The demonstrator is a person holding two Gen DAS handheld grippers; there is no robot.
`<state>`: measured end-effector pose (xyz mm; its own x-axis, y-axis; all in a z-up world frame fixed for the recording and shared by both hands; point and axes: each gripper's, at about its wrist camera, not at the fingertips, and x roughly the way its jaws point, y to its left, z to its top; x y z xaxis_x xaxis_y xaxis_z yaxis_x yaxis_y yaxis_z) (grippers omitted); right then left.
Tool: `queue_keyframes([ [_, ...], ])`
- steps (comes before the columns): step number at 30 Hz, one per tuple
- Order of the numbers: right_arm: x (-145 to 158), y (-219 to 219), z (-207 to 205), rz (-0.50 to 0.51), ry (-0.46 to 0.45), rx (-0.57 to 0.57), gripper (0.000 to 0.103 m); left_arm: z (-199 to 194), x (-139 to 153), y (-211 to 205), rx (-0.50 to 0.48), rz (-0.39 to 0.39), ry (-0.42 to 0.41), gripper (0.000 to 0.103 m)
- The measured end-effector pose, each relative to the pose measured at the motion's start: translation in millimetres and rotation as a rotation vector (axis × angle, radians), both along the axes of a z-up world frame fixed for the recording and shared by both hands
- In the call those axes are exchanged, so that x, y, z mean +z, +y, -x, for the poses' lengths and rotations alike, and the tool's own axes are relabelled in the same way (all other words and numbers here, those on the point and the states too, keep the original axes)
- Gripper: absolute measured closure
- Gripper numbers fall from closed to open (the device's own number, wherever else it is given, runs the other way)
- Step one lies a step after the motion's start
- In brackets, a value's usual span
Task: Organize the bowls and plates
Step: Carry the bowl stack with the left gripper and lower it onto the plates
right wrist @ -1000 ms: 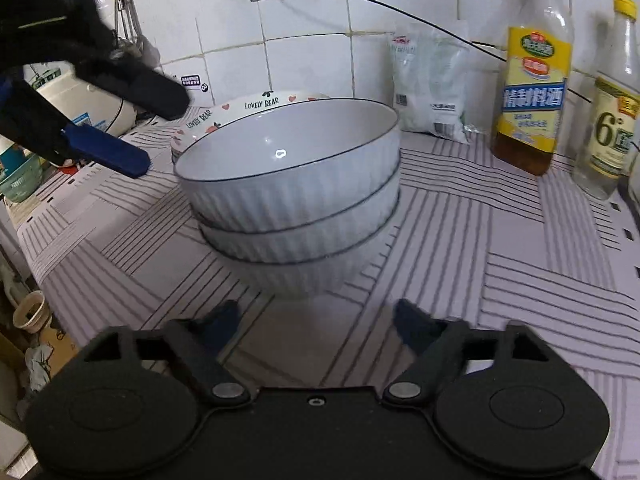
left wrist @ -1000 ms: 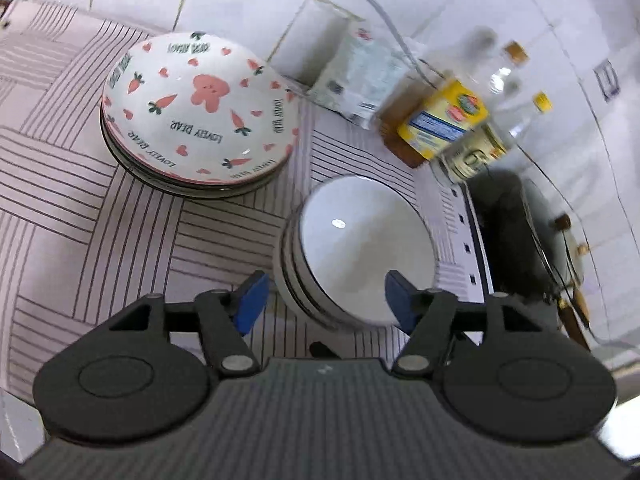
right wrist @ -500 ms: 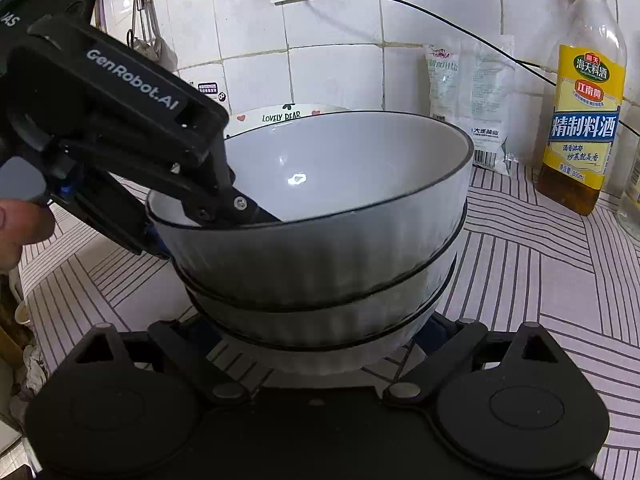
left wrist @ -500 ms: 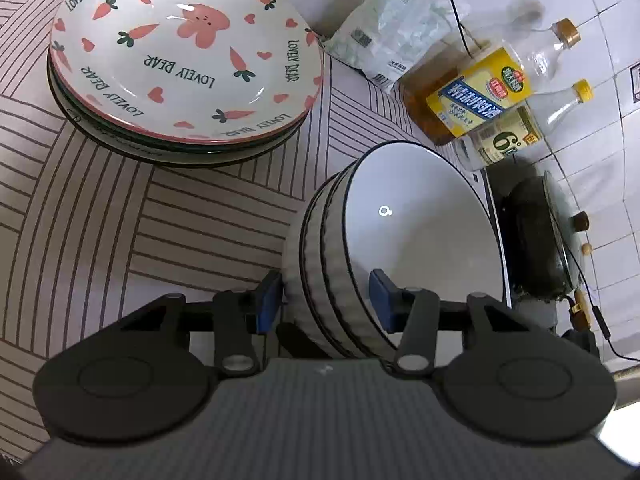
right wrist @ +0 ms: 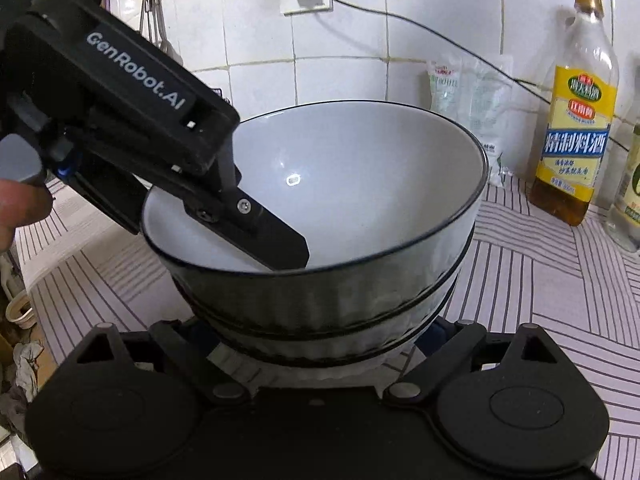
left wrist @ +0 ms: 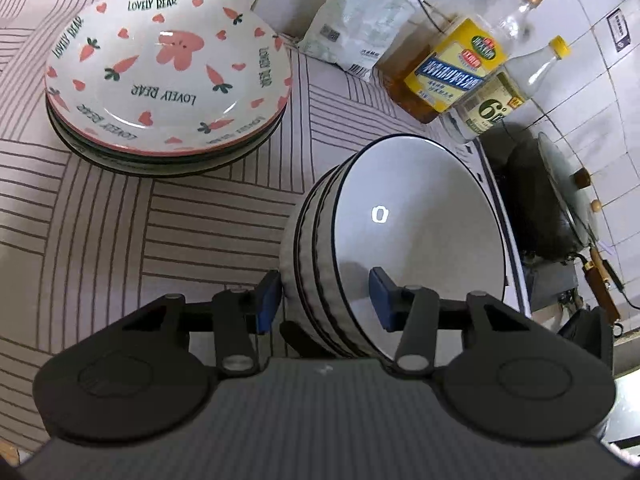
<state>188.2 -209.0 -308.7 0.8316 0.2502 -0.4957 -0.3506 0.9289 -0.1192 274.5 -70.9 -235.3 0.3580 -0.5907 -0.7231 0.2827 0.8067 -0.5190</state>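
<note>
A stack of three white ribbed bowls point(left wrist: 416, 236) with dark rims stands on the striped counter. My left gripper point(left wrist: 324, 300) straddles the stack's near wall, one finger inside the top bowl, one outside; a gap shows at the inner pad, so it is open. In the right wrist view the bowl stack point(right wrist: 360, 184) fills the middle, with the left gripper's finger point(right wrist: 276, 240) inside it. My right gripper point(right wrist: 320, 344) is open, its fingers hidden either side of the stack's base. A stack of carrot-print plates point(left wrist: 168, 76) lies behind to the left.
Two bottles point(left wrist: 452, 68) and a white bag point(left wrist: 360, 28) stand by the tiled wall. A dark wok with a glass lid point(left wrist: 552, 208) sits on the stove at right. A power cable point(right wrist: 440, 40) hangs along the wall.
My left gripper came down over the bowl stack's rim and narrowed around its wall. My right gripper moved in until its fingers flank the stack's base.
</note>
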Motion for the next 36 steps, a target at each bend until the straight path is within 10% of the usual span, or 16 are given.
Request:
queue_keyframes([
  [19, 75, 69, -26, -0.004, -0.108, 0.086, 0.006, -27, 99, 76, 0.005, -0.017, -0.076, 0.057],
  [36, 28, 104, -119, 0.003, -0.033, 0.005, 0.006, -148, 43, 110, -0.061, -0.071, 0.03, 0.054],
])
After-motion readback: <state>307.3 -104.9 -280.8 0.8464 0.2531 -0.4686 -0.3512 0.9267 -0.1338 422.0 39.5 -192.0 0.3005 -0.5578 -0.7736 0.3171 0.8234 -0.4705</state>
